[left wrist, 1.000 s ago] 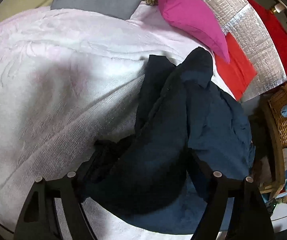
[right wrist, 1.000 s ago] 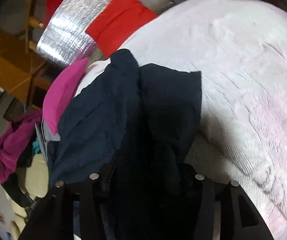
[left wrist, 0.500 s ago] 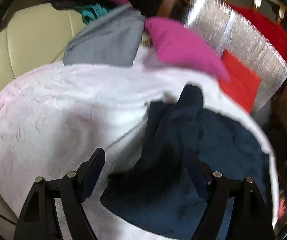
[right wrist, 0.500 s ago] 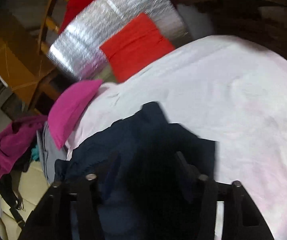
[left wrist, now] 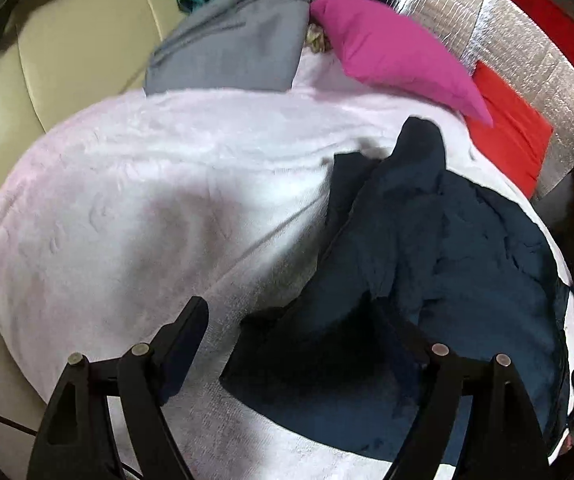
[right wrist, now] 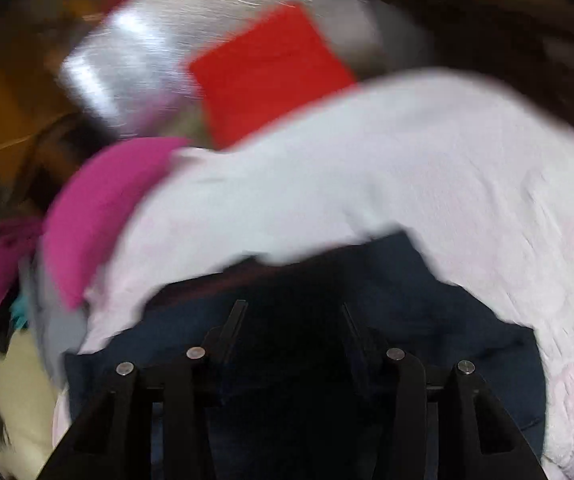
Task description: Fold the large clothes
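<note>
Navy garment (left wrist: 439,264): one item, dark blue, soft and thick, lying bunched on the right half of a pale pink blanket (left wrist: 135,208) spread over the bed. Condition: rumpled, partly doubled over itself, with a narrow dark tongue of cloth reaching toward the magenta pillow (left wrist: 391,48). Long axis: runs from the near edge by the grippers up and away toward that pillow and the red cloth (left wrist: 511,132) against the silver foil panel (left wrist: 535,60); which end is collar or hem cannot be told. Left gripper (left wrist: 299,328): jaws spread wide, nothing between them, poised just above the garment's near left edge. Right gripper (right wrist: 293,320): jaws apart in a blurred view, dark cloth filling the gap beneath; whether any of it is pinched cannot be told, though it appears released. Step in hand, by judgement: between folds, the piece laid down and awaiting a fresh hold. Next move calls for: finding two outer corners or edges, pinching one layer each, and drawing the cloth flat before folding. Also present: grey folded cloth (left wrist: 239,52) at the bed's far side.
</note>
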Demonstrator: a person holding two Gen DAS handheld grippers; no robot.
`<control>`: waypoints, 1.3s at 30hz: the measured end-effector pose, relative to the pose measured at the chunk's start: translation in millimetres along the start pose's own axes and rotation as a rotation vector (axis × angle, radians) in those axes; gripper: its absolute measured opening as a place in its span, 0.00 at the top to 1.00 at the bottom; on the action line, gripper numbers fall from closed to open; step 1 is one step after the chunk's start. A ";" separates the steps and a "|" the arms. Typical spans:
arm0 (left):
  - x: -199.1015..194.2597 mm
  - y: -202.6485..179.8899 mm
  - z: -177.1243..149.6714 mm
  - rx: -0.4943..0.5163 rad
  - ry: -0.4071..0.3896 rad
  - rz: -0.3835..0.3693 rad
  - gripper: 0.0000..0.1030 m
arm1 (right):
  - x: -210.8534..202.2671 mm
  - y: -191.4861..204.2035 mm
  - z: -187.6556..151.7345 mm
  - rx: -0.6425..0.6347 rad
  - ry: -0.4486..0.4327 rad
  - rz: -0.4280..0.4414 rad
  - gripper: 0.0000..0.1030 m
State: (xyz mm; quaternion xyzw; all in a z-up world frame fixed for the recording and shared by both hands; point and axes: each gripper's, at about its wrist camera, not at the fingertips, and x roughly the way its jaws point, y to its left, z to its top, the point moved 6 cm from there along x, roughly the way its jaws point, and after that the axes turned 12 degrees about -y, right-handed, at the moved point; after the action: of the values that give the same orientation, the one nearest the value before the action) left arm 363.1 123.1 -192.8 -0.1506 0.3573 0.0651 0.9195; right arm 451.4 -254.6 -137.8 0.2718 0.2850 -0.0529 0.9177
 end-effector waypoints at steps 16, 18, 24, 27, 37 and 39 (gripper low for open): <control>19.4 28.3 -6.3 0.058 0.065 0.176 0.18 | 119.4 228.9 -141.9 0.051 0.503 0.432 0.57; 21.1 30.7 -6.0 0.035 0.072 0.164 0.18 | 113.8 218.7 -136.5 0.180 0.497 0.511 0.57; 7.0 26.2 1.0 0.032 0.016 0.128 0.18 | 53.5 168.3 -91.5 0.214 0.359 0.546 0.51; -1.9 17.4 3.2 0.042 -0.019 0.081 0.18 | 4.8 106.9 -69.2 0.140 0.255 0.438 0.51; 11.4 -6.7 -16.5 0.151 0.028 0.090 0.18 | -131.7 -60.9 -84.7 -0.027 0.060 0.083 0.51; 15.3 -5.4 -20.3 0.145 0.028 0.084 0.17 | -137.7 -80.4 -98.9 -0.010 0.080 0.056 0.51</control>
State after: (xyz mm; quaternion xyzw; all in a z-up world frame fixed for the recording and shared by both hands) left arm 362.6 111.6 -216.1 -0.0696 0.3798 0.0754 0.9194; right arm 267.7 -278.3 -167.6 0.2770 0.3139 -0.0147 0.9080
